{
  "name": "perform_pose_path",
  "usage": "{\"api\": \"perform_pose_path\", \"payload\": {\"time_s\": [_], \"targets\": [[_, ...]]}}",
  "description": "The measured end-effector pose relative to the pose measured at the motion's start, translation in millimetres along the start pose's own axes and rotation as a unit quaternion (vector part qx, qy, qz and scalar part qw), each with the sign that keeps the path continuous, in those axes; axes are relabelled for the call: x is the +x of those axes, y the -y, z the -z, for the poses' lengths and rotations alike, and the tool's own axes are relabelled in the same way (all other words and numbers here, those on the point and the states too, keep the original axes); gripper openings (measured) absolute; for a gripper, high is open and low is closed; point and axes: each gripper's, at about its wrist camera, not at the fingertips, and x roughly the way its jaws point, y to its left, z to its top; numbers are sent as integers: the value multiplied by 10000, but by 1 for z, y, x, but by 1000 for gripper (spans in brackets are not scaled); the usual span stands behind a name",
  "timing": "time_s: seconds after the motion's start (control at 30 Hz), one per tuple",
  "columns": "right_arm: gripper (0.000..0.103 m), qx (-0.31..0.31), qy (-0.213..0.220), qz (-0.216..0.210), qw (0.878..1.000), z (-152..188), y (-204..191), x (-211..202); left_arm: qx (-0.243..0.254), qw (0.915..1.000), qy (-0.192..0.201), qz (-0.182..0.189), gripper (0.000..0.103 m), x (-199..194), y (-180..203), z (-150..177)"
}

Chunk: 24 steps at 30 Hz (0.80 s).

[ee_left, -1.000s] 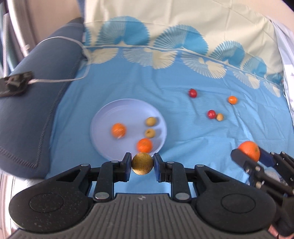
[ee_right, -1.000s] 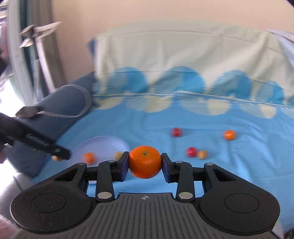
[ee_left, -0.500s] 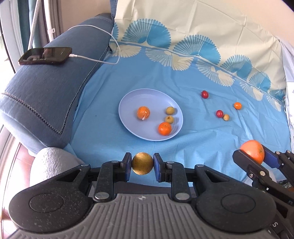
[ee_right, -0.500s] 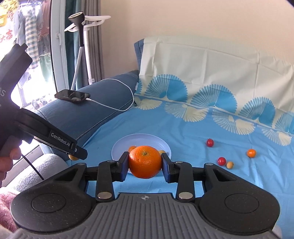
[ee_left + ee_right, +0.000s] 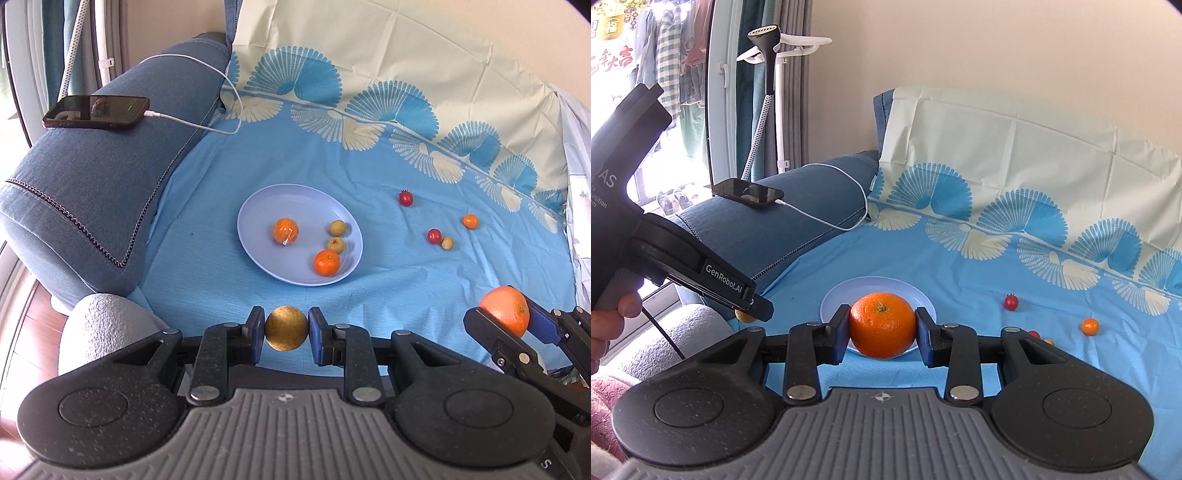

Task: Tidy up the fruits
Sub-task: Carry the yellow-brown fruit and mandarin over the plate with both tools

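My left gripper (image 5: 286,334) is shut on a small round golden-brown fruit (image 5: 286,333), held above the near edge of the blue sheet. My right gripper (image 5: 882,328) is shut on a large orange (image 5: 882,325); the left wrist view shows that orange (image 5: 505,311) at lower right. Beyond both, a pale lilac plate (image 5: 258,236) lies on the sheet and holds two small oranges (image 5: 285,230) and two yellow-green fruits (image 5: 337,228). Loose on the sheet to the right lie two red fruits (image 5: 406,198), a tiny orange (image 5: 470,221) and a small yellow fruit (image 5: 447,243).
A blue sofa arm (image 5: 92,177) on the left carries a black phone (image 5: 96,112) with a white cable (image 5: 207,125). A grey cushion (image 5: 107,325) sits at the near left. A person's hand (image 5: 613,310) holds the left gripper's handle. A garment steamer (image 5: 768,74) stands by the window.
Both grippers pulled back from the plate with their fruits still gripped, so the plate now looks smaller and farther. Over the last half second little has moved.
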Motion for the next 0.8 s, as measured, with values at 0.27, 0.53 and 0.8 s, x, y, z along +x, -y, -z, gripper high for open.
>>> {"api": "perform_pose_path", "payload": {"time_s": [0.27, 0.53, 0.8], "targets": [[38, -11, -10, -29, 10000, 0, 2, 1, 1, 10000, 6, -5, 28, 1, -1, 0], [38, 21, -68, -43, 10000, 0, 2, 5, 7, 10000, -20, -21, 28, 4, -2, -2], [38, 21, -109, -55, 9999, 0, 1, 9, 3, 10000, -24, -18, 28, 5, -2, -2]]}}
